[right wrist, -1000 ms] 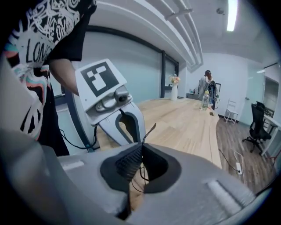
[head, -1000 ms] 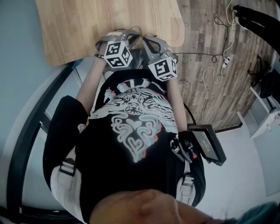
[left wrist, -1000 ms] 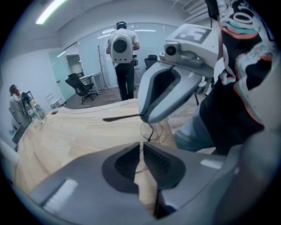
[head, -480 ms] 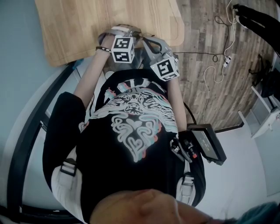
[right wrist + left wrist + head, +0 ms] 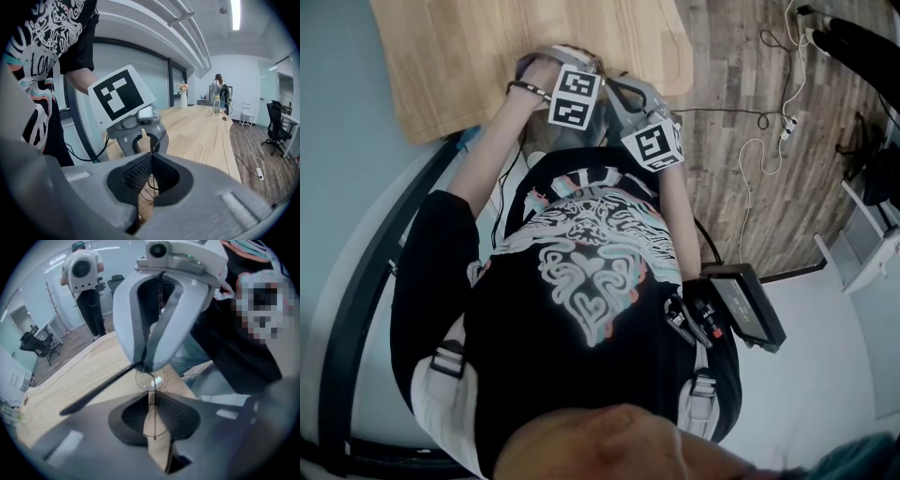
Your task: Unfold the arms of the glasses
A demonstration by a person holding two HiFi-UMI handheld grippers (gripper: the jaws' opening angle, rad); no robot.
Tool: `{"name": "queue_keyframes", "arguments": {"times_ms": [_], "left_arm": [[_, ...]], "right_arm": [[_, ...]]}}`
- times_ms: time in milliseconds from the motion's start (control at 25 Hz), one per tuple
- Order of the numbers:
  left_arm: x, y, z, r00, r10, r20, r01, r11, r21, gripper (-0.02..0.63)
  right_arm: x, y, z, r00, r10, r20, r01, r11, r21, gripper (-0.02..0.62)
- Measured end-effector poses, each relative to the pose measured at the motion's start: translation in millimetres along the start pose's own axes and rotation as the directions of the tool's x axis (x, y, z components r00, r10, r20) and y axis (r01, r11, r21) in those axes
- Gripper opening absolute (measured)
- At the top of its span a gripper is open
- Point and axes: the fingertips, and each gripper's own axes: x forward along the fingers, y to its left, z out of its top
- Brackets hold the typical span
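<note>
Left gripper view puts your left gripper [image 5: 153, 398] at the bottom of the picture with its fingers pressed together on the thin wire frame of the glasses [image 5: 151, 379]. The wire runs straight down through the dark pads, with no gap showing on either side. One round lens sits just past your fingertips. A second curve of wire shows lower down between the pads, and whether that is the other lens cannot be told. Opposite, the fingers of your right gripper [image 5: 151, 158] come down from above and pinch the same glasses where the dark arm [image 5: 96, 391] meets the frame. That one arm sticks out to the left, swung away from the lens, over the wooden desk [image 5: 84, 371]. Only this one arm can be made out. Right gripper view agrees: your right fingers are together with a thin dark wire caught between the pads, and the left gripper faces you just beyond them. So there is one pair of glasses, held off the desk between two grippers that nearly touch. Head view shows both of them close in front of your chest above the near edge of the desk, each with one marker cube, the left [image 5: 574, 97] and the right [image 5: 653, 142], but the glasses are too small to pick out there. Further down the desk stand one bottle [image 5: 216, 105] and one vase [image 5: 183, 99].
</note>
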Motion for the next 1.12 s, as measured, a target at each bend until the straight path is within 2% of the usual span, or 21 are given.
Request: {"name": "queue_keyframes", "arguments": {"times_ms": [80,200,440,600,800,1120], "left_arm": [[1.6,-2.5,1.0,0.999,-0.033,-0.016,0.033,0.999,0.029,0.034],[3.6,-6.2,1.8,0.997,-0.08,-0.015,0.08,0.996,0.033,-0.005],[3.4,-7.7,2.3,0.993,-0.12,0.008,0.12,0.993,0.007,-0.006],[-0.9,-8.2,1.9,0.99,-0.138,0.042,0.139,0.99,-0.028,-0.006],[-15.5,-8.9,4.4,0.974,-0.164,0.155,0.185,0.974,-0.134,-0.006],[-46.7,-3.2,10.5,0.92,-0.139,0.366,0.256,0.921,-0.294,-0.006]], "right_arm": [[-0.4,-1.3,-0.9,1.0,-0.008,-0.014,0.008,1.0,-0.007,0.002],[-0.3,-2.7,-2.8,1.0,-0.017,-0.014,0.017,1.0,-0.002,0.002],[-1.3,-5.9,-5.3,0.999,-0.03,-0.01,0.031,0.999,0.013,0.002],[-3.2,-8.3,-1.4,0.999,-0.033,0.022,0.032,0.998,0.06,0.002],[-12.2,-19.1,3.0,0.996,-0.044,0.072,0.034,0.992,0.125,0.002],[-26.1,-33.4,0.4,0.992,-0.065,0.107,0.036,0.967,0.251,0.002]]}}
